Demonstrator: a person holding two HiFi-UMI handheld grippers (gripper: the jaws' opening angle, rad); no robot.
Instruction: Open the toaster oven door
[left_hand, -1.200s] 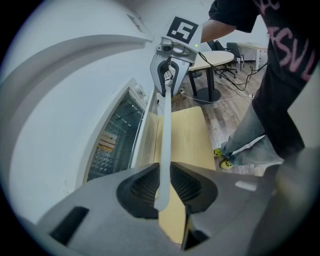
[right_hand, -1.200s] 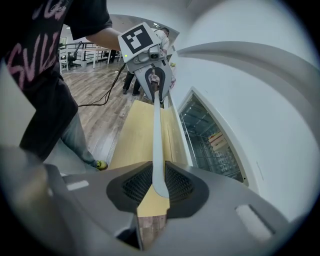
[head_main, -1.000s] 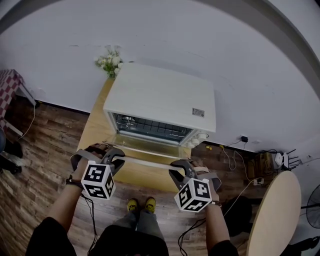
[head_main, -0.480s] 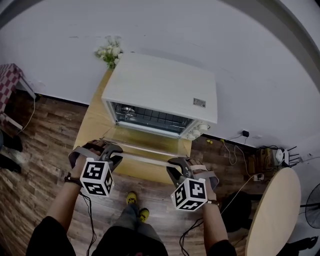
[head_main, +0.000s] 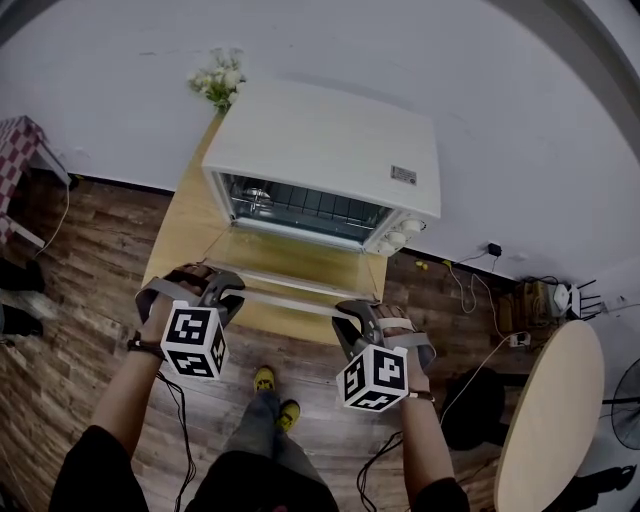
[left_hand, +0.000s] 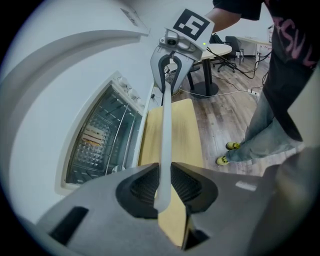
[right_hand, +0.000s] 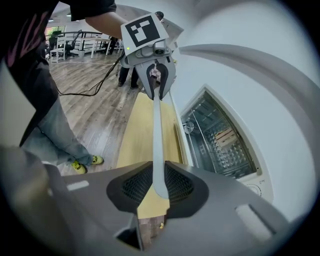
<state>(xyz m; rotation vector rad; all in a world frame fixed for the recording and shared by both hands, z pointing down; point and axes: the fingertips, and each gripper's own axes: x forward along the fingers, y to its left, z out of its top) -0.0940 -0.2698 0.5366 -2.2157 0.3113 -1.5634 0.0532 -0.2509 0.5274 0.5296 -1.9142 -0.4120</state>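
- Change since the earlier frames: the door (head_main: 285, 262) has swung further down from the toaster oven (head_main: 320, 150). The handle (head_main: 290, 302) and both grippers now sit further out from the oven mouth.
- Toaster oven: white, standing on a light wooden table (head_main: 178, 250), its mouth uncovered with a wire rack (head_main: 300, 210) showing inside. The knobs (head_main: 395, 238) are at the right end of its front.
- Door: hinged along the oven's lower front edge, folded down and out toward the person, lying close to flat.
- Handle: pale bar along the door's edge farthest from the oven.
- Left gripper (head_main: 228, 292): jaws closed onto the left end of the handle, the bar pinched between the ribbed pads.
- Right gripper (head_main: 350, 312): jaws likewise clamped on the right end of the handle.
- Flowers (head_main: 218, 82): white bunch behind the oven's rear left corner.
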